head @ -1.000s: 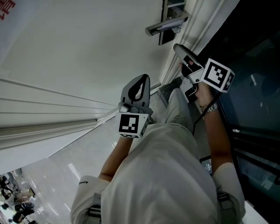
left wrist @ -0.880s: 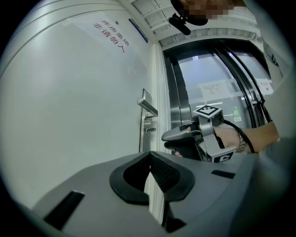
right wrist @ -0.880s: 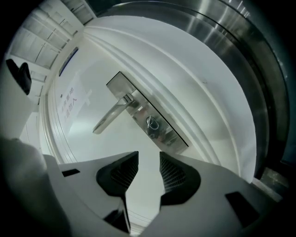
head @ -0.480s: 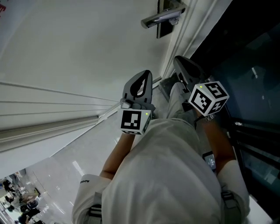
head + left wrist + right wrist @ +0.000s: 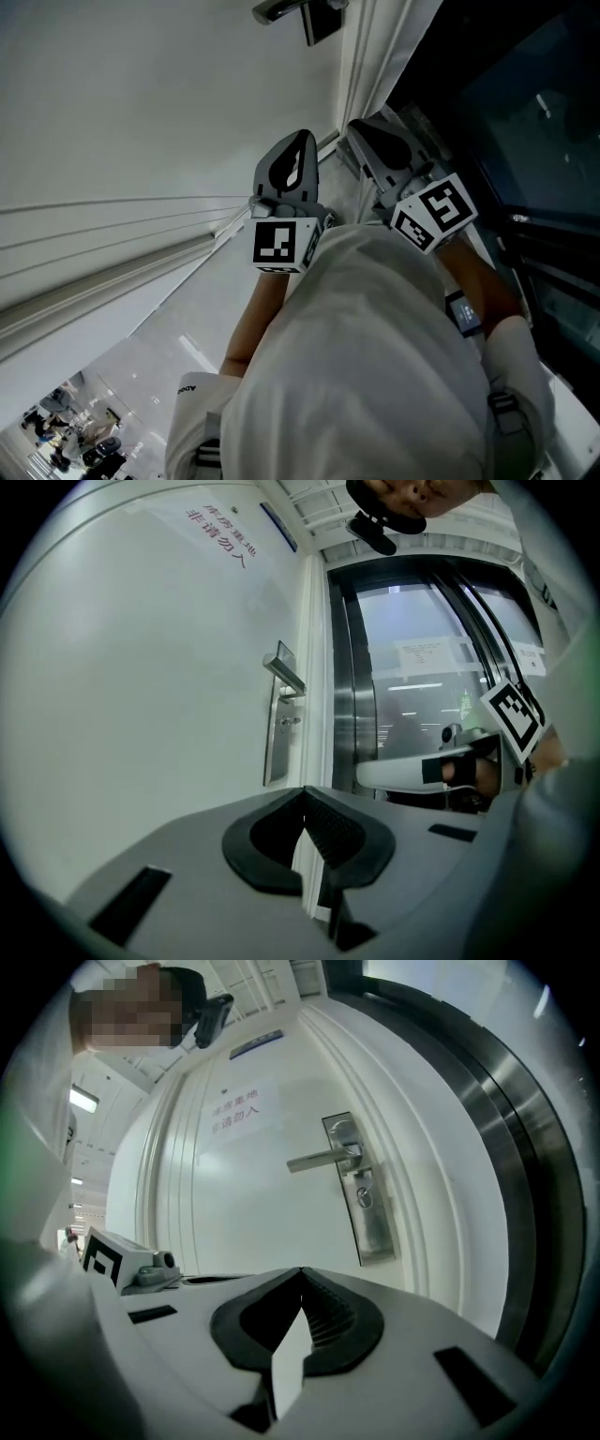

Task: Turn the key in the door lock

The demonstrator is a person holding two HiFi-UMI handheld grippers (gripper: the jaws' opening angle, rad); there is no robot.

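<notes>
So 2 grippers here, left gripper and right gripper, both pinched together on nothing (right just closed), 1 lock under 1 handle at 1 o'clock off the right tips.

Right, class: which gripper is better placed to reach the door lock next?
Probably the right gripper: its view faces the lock plate nearly head-on. The left gripper sees it obliquely. Both are shut and empty, the right's jaws just closed.
</notes>
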